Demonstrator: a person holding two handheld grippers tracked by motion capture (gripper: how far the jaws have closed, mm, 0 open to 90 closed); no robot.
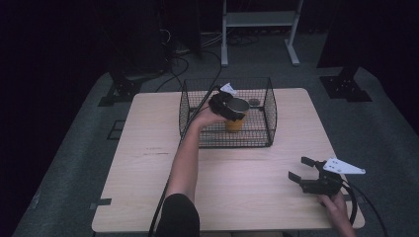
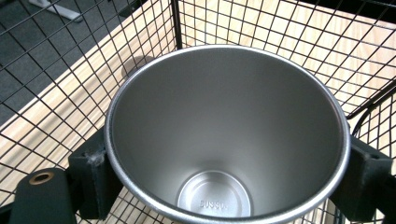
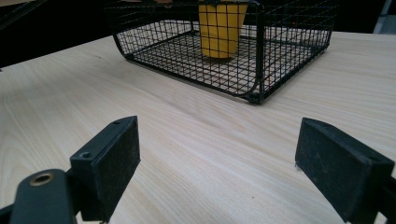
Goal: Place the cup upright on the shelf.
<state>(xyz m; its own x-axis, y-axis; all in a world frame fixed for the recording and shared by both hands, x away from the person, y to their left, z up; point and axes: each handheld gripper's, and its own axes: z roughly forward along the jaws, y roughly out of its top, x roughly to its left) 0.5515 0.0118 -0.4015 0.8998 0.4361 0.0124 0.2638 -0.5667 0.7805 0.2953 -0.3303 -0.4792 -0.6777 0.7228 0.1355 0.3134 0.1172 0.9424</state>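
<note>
Left gripper (image 1: pixel 232 109) reaches into the black wire basket (image 1: pixel 271 106) on the far half of the pale wood desk (image 1: pixel 148 163), the person's forearm stretched across the desktop to it. It pinches a cup (image 1: pixel 235 117) with a yellow outside and a bare metal inside; the cup stands upright within the basket, roughly mid-basket, whether resting on the mesh floor or held just above it cannot be told from the high view. In the left gripper view the camera looks straight down into the cup (image 2: pixel 227 135): brushed steel walls, bright rim, a stamped mark on the round bottom too small to read with certainty. A black jaw presses on each side of the cup just under the rim, one at the lower left, one at the lower right, with the basket's wire grid (image 2: pixel 70 56) and desk grain behind. Right gripper (image 1: pixel 302 170) sits at the near right part of the desk, well apart from the basket, held by the person's hand, grey three-cornered plate on top and cable trailing off toward the desk edge. Its jaws are spread wide with nothing between them, low over bare wood. The right gripper view faces the basket (image 3: pixel 261 51) from the desk surface and shows the yellow cup (image 3: pixel 220 28) through the mesh, its top cut off by the picture's upper edge.
</note>
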